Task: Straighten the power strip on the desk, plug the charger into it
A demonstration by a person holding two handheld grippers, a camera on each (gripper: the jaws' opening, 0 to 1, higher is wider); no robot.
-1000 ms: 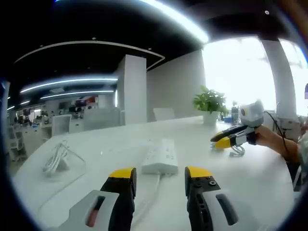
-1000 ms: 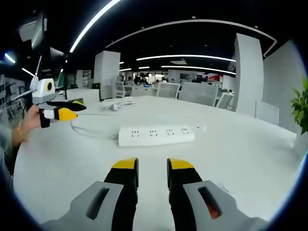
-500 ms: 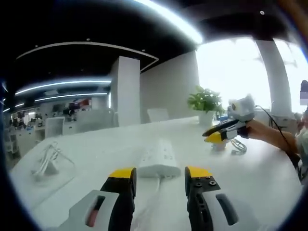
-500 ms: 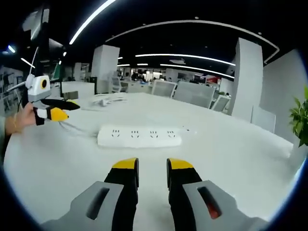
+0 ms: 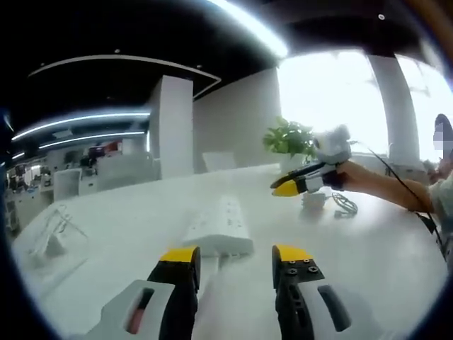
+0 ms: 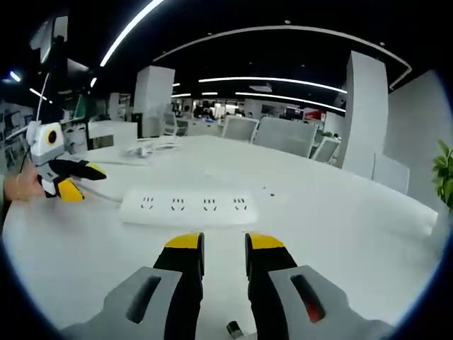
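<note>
White power strip [image 6: 188, 207] on the desk [image 6: 340, 227] now sits nearer at 12 o'clock of the empty right gripper [image 6: 224, 249], jaws slightly apart; left gripper [image 5: 235, 258], jaws apart, closes in — straightening looks imminent.

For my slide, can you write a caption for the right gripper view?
Right gripper hovers empty above the white power strip on the white desk, left gripper nearby.
</note>
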